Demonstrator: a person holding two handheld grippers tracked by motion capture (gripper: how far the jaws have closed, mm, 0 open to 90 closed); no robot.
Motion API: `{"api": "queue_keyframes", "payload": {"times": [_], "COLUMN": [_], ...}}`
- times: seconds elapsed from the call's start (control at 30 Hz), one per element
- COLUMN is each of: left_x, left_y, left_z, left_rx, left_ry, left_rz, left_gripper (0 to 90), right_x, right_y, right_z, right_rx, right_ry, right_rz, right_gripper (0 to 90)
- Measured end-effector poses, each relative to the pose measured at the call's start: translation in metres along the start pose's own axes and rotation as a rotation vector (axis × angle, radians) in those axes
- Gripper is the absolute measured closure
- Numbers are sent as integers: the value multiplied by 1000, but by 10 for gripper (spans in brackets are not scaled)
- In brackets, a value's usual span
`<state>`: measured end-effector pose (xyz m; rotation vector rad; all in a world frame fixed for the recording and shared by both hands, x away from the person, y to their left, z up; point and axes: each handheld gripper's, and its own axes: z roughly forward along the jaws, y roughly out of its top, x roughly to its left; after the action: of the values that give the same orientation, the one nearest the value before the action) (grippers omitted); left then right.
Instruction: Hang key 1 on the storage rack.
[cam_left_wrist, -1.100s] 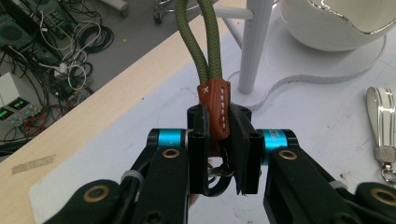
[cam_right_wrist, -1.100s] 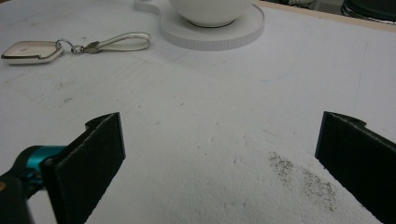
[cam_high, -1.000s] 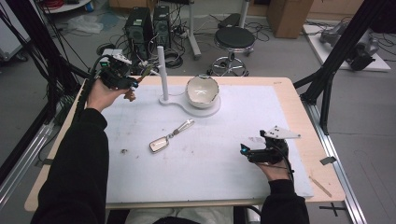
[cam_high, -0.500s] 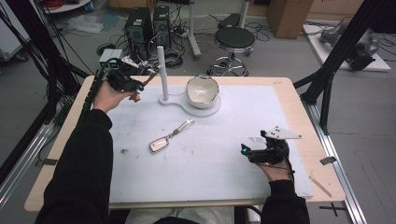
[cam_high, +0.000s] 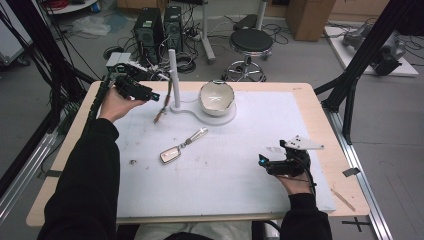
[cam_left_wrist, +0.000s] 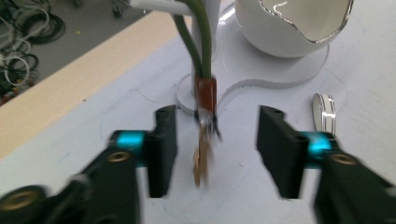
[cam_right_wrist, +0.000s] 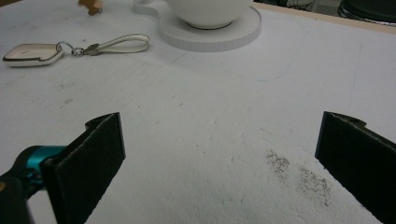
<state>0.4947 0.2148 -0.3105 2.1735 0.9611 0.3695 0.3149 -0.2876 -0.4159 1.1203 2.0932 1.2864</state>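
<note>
A key (cam_left_wrist: 202, 158) on a green strap (cam_left_wrist: 194, 46) with a brown tab hangs from the white post (cam_high: 174, 75) of a stand. My left gripper (cam_left_wrist: 217, 135) has just been opening. Its jaws stand either side of the hanging key without touching it. In the high view the left gripper (cam_high: 155, 96) is at the back left, just left of the post and key (cam_high: 162, 111). My right gripper (cam_high: 262, 162) rests near the front right, and in its own view the right gripper (cam_right_wrist: 219, 158) is wide open over bare white mat.
A white shell-shaped bowl (cam_high: 216, 97) sits on the stand's round base (cam_right_wrist: 210, 35). A white key fob (cam_high: 172, 153) with a strap loop (cam_right_wrist: 123, 43) lies mid-table. Dark specks mark the mat by the right gripper. A stool and computers stand beyond the table.
The left gripper, shut on the strapped key before, has opened, and the key now hangs free by the post. The right hand has not moved.
</note>
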Motion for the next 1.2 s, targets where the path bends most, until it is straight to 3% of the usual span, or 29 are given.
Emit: {"api": "queue_keyframes", "payload": {"times": [0.03, 0.07, 0.13, 0.17, 0.23, 0.3, 0.43, 0.57, 0.87, 1.2], "left_x": [0, 0, 0, 0, 1, 1, -3, -5, -13, -23], "left_y": [-1, -2, -6, -7, -10, -12, -19, -25, -34, -44], "left_z": [-1, -2, -3, -3, -3, -4, -12, -16, -29, -30], "left_rx": [-4, -5, -12, -15, 12, 16, -48, -39, -70, -61], "left_ry": [7, 17, 32, 41, 41, 39, 19, 20, 29, 24], "left_rz": [-11, -25, -37, -45, -64, -50, -76, -70, -53, -27], "left_gripper": [327, 327, 133, 133, 27, 17, 17, 17, 17, 17], "right_x": [0, 0, 0, 0, 0, 0, 0, 0, 1, 1], "right_y": [0, 0, 0, 0, 0, 0, 0, 1, 1, 0], "right_z": [0, 0, -2, -2, -3, -3, -3, -4, -3, -2], "right_rx": [-3, -3, -4, -4, -12, -15, -17, -20, -17, -10], "right_ry": [0, 0, -1, -1, 0, 0, 3, 6, 4, 0], "right_rz": [-2, -2, 3, 3, 3, 4, 6, 10, 6, 3], "right_gripper": [6, 6, 6, 6, 6, 6, 6, 6, 6, 6]}}
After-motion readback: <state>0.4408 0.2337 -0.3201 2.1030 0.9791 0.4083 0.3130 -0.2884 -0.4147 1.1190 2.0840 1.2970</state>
